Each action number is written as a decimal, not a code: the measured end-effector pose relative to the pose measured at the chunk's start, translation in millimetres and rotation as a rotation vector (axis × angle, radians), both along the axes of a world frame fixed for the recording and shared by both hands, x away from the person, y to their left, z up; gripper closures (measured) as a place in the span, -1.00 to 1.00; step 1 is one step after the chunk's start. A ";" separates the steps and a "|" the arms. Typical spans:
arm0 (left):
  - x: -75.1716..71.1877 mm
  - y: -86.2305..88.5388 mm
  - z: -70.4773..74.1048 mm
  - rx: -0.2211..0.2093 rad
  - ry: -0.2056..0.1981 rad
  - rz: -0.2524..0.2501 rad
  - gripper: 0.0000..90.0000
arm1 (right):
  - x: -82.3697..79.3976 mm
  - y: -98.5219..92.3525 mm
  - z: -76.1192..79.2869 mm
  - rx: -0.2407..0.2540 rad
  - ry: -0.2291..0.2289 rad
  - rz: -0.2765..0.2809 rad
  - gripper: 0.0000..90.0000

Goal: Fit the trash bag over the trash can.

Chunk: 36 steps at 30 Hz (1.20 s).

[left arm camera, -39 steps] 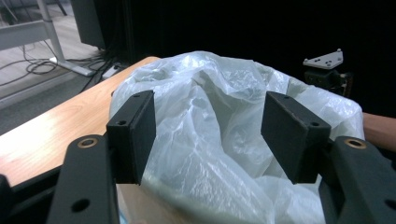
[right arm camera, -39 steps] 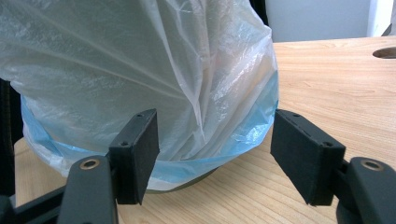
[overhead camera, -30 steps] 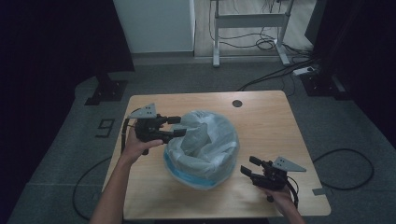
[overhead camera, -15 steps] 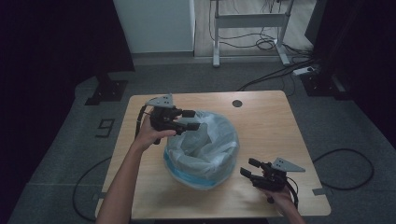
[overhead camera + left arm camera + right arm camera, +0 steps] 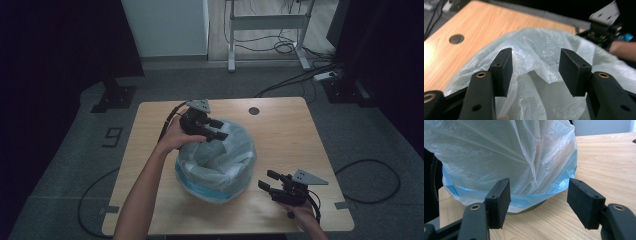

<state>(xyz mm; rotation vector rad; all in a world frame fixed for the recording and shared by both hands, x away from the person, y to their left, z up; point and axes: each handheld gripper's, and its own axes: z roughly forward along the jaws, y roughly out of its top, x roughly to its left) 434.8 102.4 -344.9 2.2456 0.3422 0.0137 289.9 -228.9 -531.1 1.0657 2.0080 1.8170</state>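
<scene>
Bin (image 5: 529, 210) mid-table, wrapped in white plastic bag (image 5: 216, 161) with blue hem; bag already draped over rim, loose and puffed at far-left edge. Left gripper (image 5: 219, 129) above that far edge, jaws just been closing, bag fold between pads, not yet pinched. Right gripper (image 5: 267, 180) near-right on table (image 5: 300, 120), jaws apart, empty. Left: tucking, smoothing bag.

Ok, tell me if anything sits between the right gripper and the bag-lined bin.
Nothing visible does. The right gripper rests open on the table, jaws pointing at the bin's plastic bag, with bare wood between them. The left gripper is at the bag's far rim, out of that path.
</scene>
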 end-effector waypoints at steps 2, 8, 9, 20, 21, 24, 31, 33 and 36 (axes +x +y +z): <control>1.1 -6.7 -1.5 0.073 -0.002 0.000 0.00 | -0.1 -0.5 0.0 0.000 0.003 -0.002 -0.23; 3.0 -23.1 -7.4 0.212 0.002 -0.011 -0.02 | -0.1 -0.3 0.1 -0.002 0.004 0.000 -0.23; 3.0 -25.0 -8.2 0.222 0.002 -0.014 -0.02 | -0.1 -0.3 0.1 -0.002 0.004 0.000 -0.23; 0.0 -48.7 -25.8 0.383 -0.024 -0.020 -0.10 | 0.2 -2.8 0.4 -0.001 0.007 -0.008 -0.23; -0.5 -49.4 -26.8 0.388 -0.025 -0.018 -0.11 | 0.2 -2.9 0.5 -0.001 0.007 -0.008 -0.23; -1.4 -49.3 -27.9 0.391 -0.034 -0.015 -0.13 | 0.3 -3.1 0.4 -0.002 0.008 -0.008 -0.23; -12.1 -26.3 -5.9 0.291 -0.083 0.017 -0.16 | 0.9 -3.1 -0.4 -0.005 0.012 -0.011 -0.23; -16.0 -17.3 -0.1 0.276 -0.088 0.025 -0.16 | 1.1 -2.6 -0.9 -0.009 0.013 -0.011 -0.24; -21.8 -2.8 3.9 0.271 -0.092 0.040 -0.16 | 0.8 -0.7 -1.2 -0.013 0.015 -0.007 -0.24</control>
